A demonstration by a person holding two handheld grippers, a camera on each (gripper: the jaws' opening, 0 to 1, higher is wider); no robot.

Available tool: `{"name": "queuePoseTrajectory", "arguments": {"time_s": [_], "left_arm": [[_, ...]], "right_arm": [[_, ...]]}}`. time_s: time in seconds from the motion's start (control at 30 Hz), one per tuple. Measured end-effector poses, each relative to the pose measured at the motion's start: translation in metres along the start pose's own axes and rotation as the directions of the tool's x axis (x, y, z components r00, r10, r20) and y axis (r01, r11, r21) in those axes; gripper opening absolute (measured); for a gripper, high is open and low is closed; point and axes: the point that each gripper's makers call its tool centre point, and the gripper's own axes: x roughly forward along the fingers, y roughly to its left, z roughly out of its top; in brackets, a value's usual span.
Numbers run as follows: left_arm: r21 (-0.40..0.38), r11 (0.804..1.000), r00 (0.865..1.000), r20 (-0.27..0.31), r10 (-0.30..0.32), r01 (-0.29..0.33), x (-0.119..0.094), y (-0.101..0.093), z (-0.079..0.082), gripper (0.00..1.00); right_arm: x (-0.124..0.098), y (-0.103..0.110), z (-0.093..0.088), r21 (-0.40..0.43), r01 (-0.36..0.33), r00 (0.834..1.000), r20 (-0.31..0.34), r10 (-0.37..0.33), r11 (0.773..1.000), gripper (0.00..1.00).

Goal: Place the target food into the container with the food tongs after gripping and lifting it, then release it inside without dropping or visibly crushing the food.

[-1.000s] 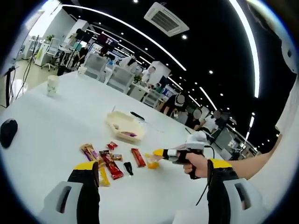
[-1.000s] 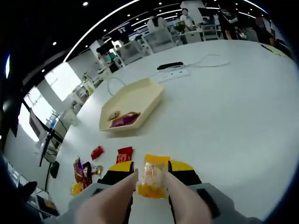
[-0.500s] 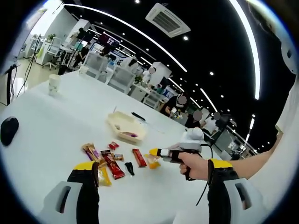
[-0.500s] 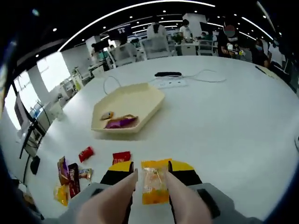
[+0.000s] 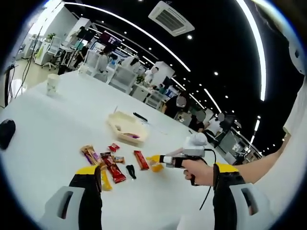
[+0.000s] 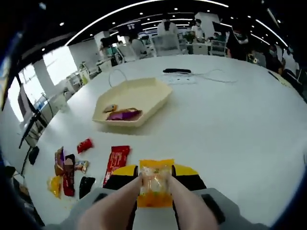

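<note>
Looking along the left gripper in the left gripper view, its two yellow-tipped fingers stood wide apart with nothing between them, above the white tabletop. Past them lay a scatter of snack packets: a dark red bar, a red packet, a small black packet and a brown-and-purple one. Farther off sat the cream tray with a purple wrapper inside, and a paper cup stood well apart near the far edge. From the right came the right gripper, held in a hand, with a yellow snack packet at its tip just above the tabletop, beside the red packet. In the right gripper view, the right gripper had its tongs closed onto the yellow snack packet, which sat pinched between them, well short of the tray. That tray held a purple wrapper and a small tan piece. A red packet lay just left of the fingers, with others farther left. A black power strip and white cable lay beyond the tray.
</note>
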Motion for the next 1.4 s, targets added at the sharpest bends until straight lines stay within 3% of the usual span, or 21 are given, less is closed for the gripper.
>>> {"name": "queuePoseTrajectory", "arguments": {"time_s": [0.13, 0.3, 0.67, 0.8, 0.93, 1.03, 1.4], "left_arm": [[0.006, 1.0, 1.0, -0.012, -0.012, 0.012, 0.004, -0.003, 0.0, 0.97], [0.008, 1.0, 1.0, -0.011, -0.024, 0.024, 0.005, -0.006, 0.0, 0.97], [0.003, 1.0, 0.999, -0.048, -0.024, 0.024, 0.003, -0.008, -0.01, 0.97], [0.027, 0.998, 0.994, -0.095, -0.046, 0.048, 0.009, -0.016, -0.015, 0.97], [0.031, 0.998, 0.994, -0.088, -0.058, 0.061, 0.014, -0.02, -0.008, 0.97], [0.042, 0.996, 0.993, -0.092, -0.071, 0.075, 0.018, -0.023, -0.005, 0.96], [0.034, 0.998, 0.995, -0.091, -0.047, 0.05, 0.009, -0.019, -0.013, 0.96]], "right_arm": [[-0.001, -0.003, 0.0, 0.032, -0.008, 1.0, 0.001, 0.008, 0.999, 0.27], [-0.001, 0.001, 0.0, -0.026, -0.021, 1.0, -0.002, 0.021, 0.999, 0.26], [-0.001, -0.008, 0.001, 0.048, -0.072, 0.997, 0.029, 0.071, 0.996, 0.21], [-0.003, -0.009, 0.001, 0.082, -0.095, 0.995, 0.036, 0.093, 0.992, 0.2], [-0.003, -0.007, 0.001, 0.07, -0.098, 0.995, 0.044, 0.095, 0.993, 0.2], [-0.004, -0.007, 0.0, 0.049, -0.11, 0.99, 0.091, 0.106, 0.993, 0.19], [-0.005, -0.006, 0.001, 0.059, -0.131, 0.987, 0.106, 0.124, 0.99, 0.2]]}}
